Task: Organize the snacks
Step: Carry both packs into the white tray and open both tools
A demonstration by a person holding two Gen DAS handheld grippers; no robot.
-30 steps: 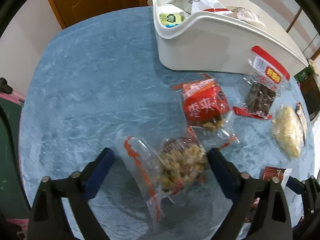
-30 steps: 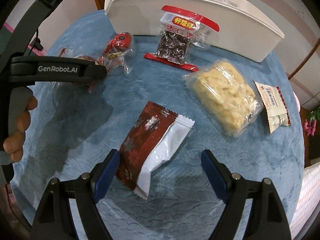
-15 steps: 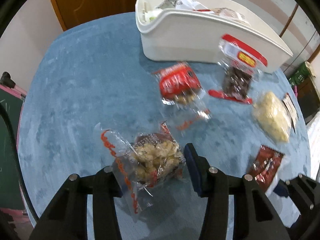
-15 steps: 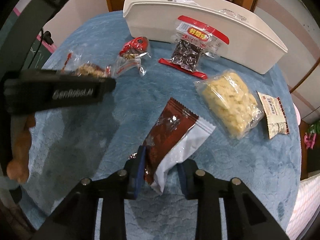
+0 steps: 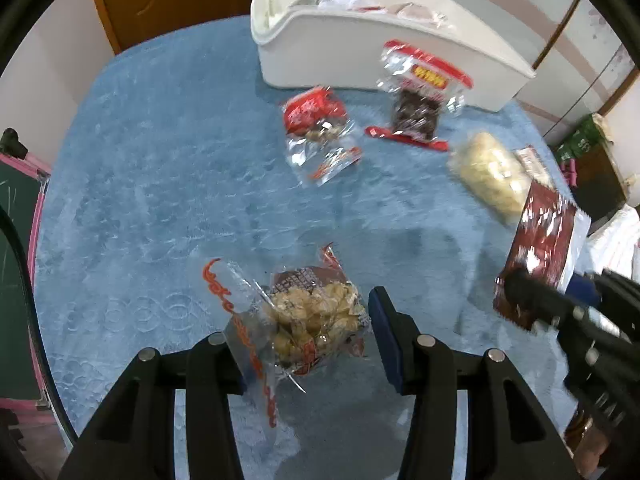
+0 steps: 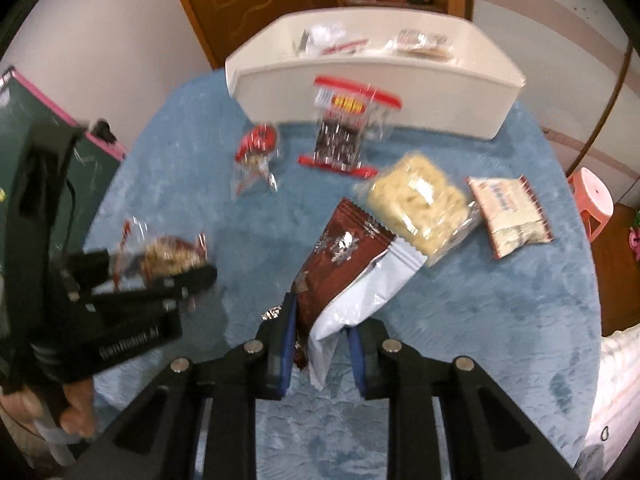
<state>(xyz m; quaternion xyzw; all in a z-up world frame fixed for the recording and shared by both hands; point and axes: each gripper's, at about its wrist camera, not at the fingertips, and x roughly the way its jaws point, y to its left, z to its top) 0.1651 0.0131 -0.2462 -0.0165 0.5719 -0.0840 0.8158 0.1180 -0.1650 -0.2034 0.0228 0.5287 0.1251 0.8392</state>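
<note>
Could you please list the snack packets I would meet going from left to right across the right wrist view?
Walnut packet → small red packet → dark date packet with red top → brown-and-white packet held in the right gripper → pale yellow snack bag → white-and-red packet.

- The round table [image 5: 152, 168] has a fuzzy blue cover with a swirly embossed pattern.
- A brown wooden door [image 6: 256, 4] with wavy carved panels stands behind it, with plain pale walls [image 6: 100, 28] on either side.
- A dark green board with a pink edge [image 6: 48, 120] leans off to the left.
- A pink plastic stool [image 6: 592, 200] sits on the floor to the right.
- The wall on the right [image 6: 552, 20] has a wide pinkish-brown stripe.
- The lighting is soft indoor light, a bit dim.
</note>
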